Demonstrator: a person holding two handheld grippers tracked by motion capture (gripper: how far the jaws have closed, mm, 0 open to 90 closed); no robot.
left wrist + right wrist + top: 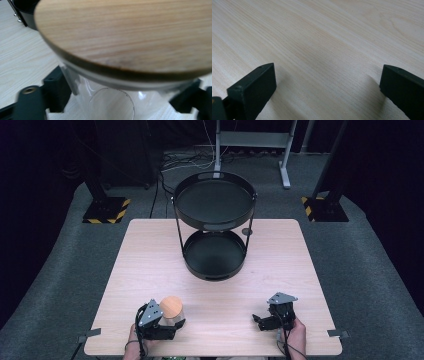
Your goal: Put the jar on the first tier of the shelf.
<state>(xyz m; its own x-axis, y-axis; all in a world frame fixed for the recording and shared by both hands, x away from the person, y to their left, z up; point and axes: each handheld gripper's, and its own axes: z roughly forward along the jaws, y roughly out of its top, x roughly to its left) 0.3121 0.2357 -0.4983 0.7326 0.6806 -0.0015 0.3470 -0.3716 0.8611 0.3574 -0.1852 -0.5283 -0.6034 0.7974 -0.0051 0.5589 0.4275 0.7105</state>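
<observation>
- Glass jar (173,312) with a round wooden lid (130,35) stands upright on the table (150,270), its long axis vertical and the lid facing up; in the left gripper view the clear wall (110,100) drops straight down from the lid between the two black jaws.
- Left gripper (167,325) sits just behind and beside the jar at the table's near edge, its jaws narrowed onto the glass body below the lid — one at each flank, both against the wall — so it is gripping the jar.
- From that gripper's own camera the lid looms directly ahead and above, very close and slightly blurred; whether the jar's base is on the table or just off it cannot be told.
- Right gripper (265,320) rests well apart from the jar, off to the left gripper's right side, near the same table edge.
- Its two black jaws stand wide apart in the right gripper view, with bare pale wood between them — open, holding nothing.
- Farther ahead of both grippers, at the table's far side, stands a black two-tier round tray stand (215,202), both trays bare; one edge of it shows in the upper left corner of the left gripper view.
</observation>
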